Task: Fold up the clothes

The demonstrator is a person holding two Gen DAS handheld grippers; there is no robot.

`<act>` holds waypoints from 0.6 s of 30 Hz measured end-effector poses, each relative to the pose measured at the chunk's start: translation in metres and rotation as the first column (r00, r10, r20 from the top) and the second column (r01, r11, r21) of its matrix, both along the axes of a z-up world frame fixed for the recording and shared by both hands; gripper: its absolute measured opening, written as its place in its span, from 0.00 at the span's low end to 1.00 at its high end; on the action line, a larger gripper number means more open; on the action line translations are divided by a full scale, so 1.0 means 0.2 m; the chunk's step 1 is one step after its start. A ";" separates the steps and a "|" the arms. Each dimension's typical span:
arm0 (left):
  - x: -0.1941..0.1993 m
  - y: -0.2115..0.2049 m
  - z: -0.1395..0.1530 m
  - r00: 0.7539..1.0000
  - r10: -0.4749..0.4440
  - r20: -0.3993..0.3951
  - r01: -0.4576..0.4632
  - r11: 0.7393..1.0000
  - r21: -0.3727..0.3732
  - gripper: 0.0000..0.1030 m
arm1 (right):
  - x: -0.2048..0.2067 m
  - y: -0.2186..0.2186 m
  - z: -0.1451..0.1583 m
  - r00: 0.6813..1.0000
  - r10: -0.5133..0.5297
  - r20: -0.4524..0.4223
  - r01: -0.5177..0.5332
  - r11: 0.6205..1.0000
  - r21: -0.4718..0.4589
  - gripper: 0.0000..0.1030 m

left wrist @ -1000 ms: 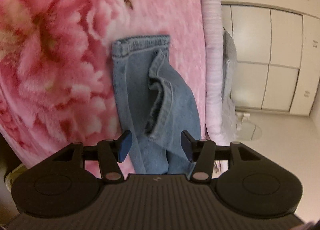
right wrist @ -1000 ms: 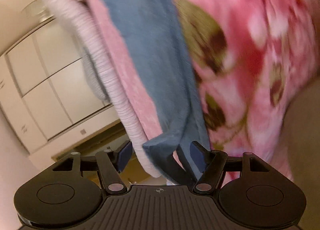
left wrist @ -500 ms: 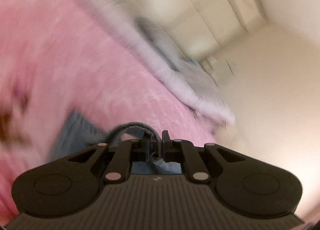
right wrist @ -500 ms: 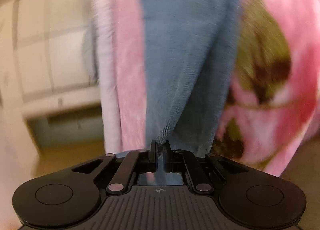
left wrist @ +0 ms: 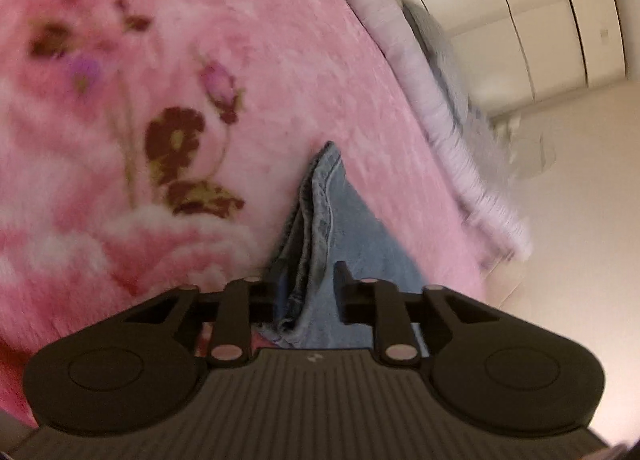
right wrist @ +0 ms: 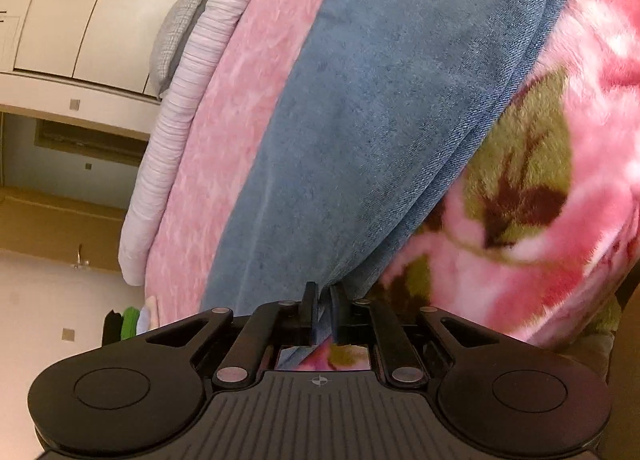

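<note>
Blue denim jeans lie on a pink floral blanket. In the left wrist view my left gripper stands open, its fingers apart on either side of a bunched denim edge, with the cloth lying loose between them. In the right wrist view the jeans stretch away as a long folded band across the blanket. My right gripper is shut on the near denim edge, and the cloth runs taut from its tips.
The blanket's pale lilac ribbed border marks the bed edge, with a grey checked cloth beyond it. White cabinet doors and pale floor lie past the edge. Dark and green items sit on the floor.
My left gripper, shut on the denim half a second ago, has opened and the cloth lies between its fingers. My right gripper closed on the denim edge and stays shut.
</note>
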State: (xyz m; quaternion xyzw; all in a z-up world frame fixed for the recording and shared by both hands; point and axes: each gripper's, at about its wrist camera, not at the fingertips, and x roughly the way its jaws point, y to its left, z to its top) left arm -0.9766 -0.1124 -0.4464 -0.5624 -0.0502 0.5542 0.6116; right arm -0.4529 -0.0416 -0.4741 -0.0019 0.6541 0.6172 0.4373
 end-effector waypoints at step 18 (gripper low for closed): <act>0.23 -0.09 0.34 0.935 -0.153 -0.320 0.150 0.988 -0.032 0.24 | 0.05 -0.27 0.19 0.993 0.072 0.098 -0.076 0.996 0.040 0.05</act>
